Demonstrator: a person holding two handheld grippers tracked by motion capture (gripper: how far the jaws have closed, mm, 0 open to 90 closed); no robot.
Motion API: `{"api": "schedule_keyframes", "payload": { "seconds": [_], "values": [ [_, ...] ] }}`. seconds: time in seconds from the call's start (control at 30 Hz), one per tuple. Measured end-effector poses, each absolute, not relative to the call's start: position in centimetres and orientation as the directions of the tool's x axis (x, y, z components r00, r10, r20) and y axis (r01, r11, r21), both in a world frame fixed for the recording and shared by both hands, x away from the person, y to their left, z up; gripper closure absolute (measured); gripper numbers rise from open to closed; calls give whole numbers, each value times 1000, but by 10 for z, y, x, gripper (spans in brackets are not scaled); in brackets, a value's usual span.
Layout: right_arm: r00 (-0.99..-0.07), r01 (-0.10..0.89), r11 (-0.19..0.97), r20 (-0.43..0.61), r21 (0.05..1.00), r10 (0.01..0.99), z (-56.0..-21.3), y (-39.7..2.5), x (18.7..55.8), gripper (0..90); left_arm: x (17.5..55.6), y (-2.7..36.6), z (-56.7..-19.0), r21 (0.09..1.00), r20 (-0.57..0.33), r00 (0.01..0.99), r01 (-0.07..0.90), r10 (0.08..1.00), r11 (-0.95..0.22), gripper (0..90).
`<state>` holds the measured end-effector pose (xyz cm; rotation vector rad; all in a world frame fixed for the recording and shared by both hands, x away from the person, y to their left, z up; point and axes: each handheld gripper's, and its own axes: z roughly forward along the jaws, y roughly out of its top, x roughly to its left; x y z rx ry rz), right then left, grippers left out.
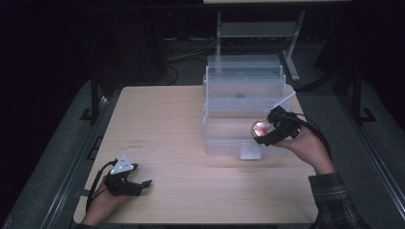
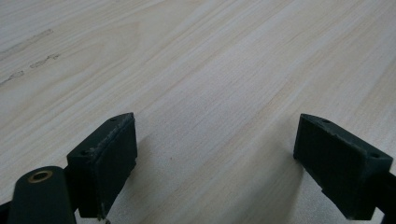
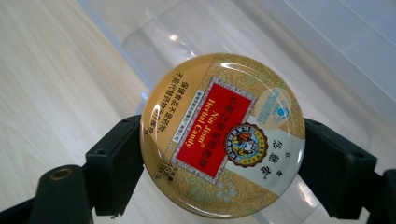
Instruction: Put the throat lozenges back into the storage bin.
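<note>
Left tool (image 1: 138,183) low near bench (image 1: 191,191) front edge, jaws wide apart, holding nothing. Could bump bench if pushed down.

Right tool (image 1: 265,132) clamped on round candy tin (image 3: 223,135), held in air just in front of clear plastic drawer box (image 1: 243,95). Grip only on thin rim, smooth and shiny. Could slip, tip, drop on bench. Could knock box wall if moved too fast.

The right tool (image 1: 267,130) holds a round tin (image 1: 261,128) before the clear drawer unit (image 1: 243,90).

Small dark item (image 1: 240,95) inside the clear drawer unit (image 1: 243,76), unidentifiable
</note>
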<state>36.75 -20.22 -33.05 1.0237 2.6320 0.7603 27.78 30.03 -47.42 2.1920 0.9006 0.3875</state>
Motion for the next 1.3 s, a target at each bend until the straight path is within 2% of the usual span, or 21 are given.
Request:
{"api": "schedule_keyframes", "payload": {
  "seconds": [1.3],
  "values": [
    [-611,694,555,-33,458,791,-345,-248,406,196,278,300,-474,721,1,710,488,704,-492,125]
  ]
}}
